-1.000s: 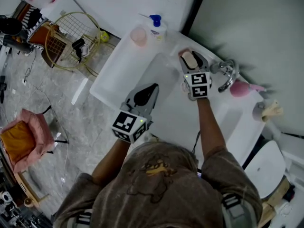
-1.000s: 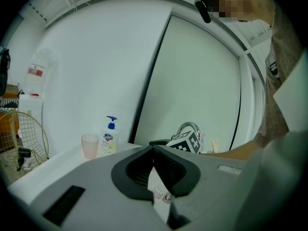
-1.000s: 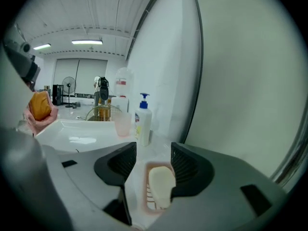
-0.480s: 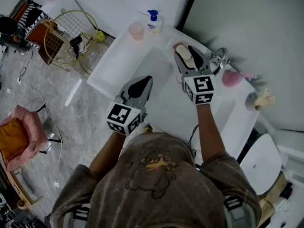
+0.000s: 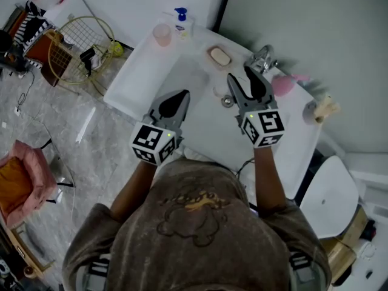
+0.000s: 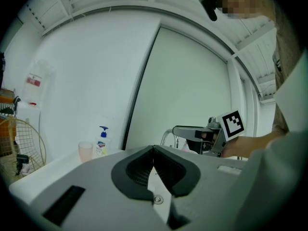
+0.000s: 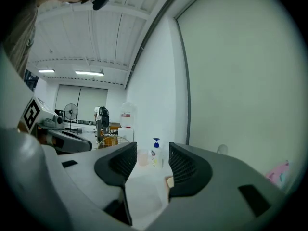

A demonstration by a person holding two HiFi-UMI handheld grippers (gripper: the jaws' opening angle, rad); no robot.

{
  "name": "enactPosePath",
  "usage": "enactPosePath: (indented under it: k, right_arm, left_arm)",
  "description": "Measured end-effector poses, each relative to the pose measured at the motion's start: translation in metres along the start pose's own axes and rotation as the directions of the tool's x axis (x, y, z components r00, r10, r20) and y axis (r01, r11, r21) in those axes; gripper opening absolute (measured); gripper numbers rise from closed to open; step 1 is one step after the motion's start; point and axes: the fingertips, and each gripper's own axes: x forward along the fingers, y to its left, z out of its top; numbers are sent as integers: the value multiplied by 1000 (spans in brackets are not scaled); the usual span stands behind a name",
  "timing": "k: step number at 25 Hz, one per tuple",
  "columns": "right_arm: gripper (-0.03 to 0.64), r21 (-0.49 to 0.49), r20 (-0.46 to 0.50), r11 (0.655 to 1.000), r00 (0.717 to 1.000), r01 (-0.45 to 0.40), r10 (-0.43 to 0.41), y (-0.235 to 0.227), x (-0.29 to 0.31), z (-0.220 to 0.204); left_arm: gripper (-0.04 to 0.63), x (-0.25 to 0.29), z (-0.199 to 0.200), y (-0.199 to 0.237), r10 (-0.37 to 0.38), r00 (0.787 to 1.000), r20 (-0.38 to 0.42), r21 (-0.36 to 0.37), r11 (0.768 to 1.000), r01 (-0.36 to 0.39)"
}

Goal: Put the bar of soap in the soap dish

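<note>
The tan bar of soap lies in the white soap dish on the back rim of the sink, free of both grippers. My right gripper hovers over the basin just in front of it, open and holding nothing. In the right gripper view the jaws stand apart, and an edge of the soap shows beside the right jaw. My left gripper is shut and holds nothing, above the sink's front left. Its jaws meet in the left gripper view.
A chrome faucet stands right of the dish, with a pink object beyond it. A pink cup and a pump bottle are at the back left corner. The drain lies in the basin. A wire basket is on the floor at left.
A second ago my right gripper was shut on the soap at the dish. It opened, left the soap in the dish, and has drawn back toward me. The left gripper stayed shut.
</note>
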Motion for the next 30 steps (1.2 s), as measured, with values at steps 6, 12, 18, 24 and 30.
enactPosePath:
  k: [6, 12, 18, 24, 30]
  right_arm:
    - [195, 53, -13, 998, 999, 32, -32, 2, -44, -19]
    - [133, 106, -14, 993, 999, 54, -53, 9, -73, -43]
    - [31, 158, -7, 982, 995, 101, -101, 13, -88, -61]
    - [2, 190, -27, 976, 994, 110, -107, 15, -89, -75]
    - [2, 193, -57, 973, 992, 126, -117, 20, -90, -82]
  left_arm:
    - [5, 0, -1, -9, -11, 1000, 2, 22, 1000, 11]
    - [5, -5, -8, -7, 6, 1000, -6, 44, 999, -6]
    - [5, -8, -18, -1, 24, 1000, -20, 41, 999, -23]
    - [5, -5, -19, 0, 32, 999, 1, 35, 999, -32]
    - [5, -6, -20, 1, 41, 999, 3, 26, 999, -41]
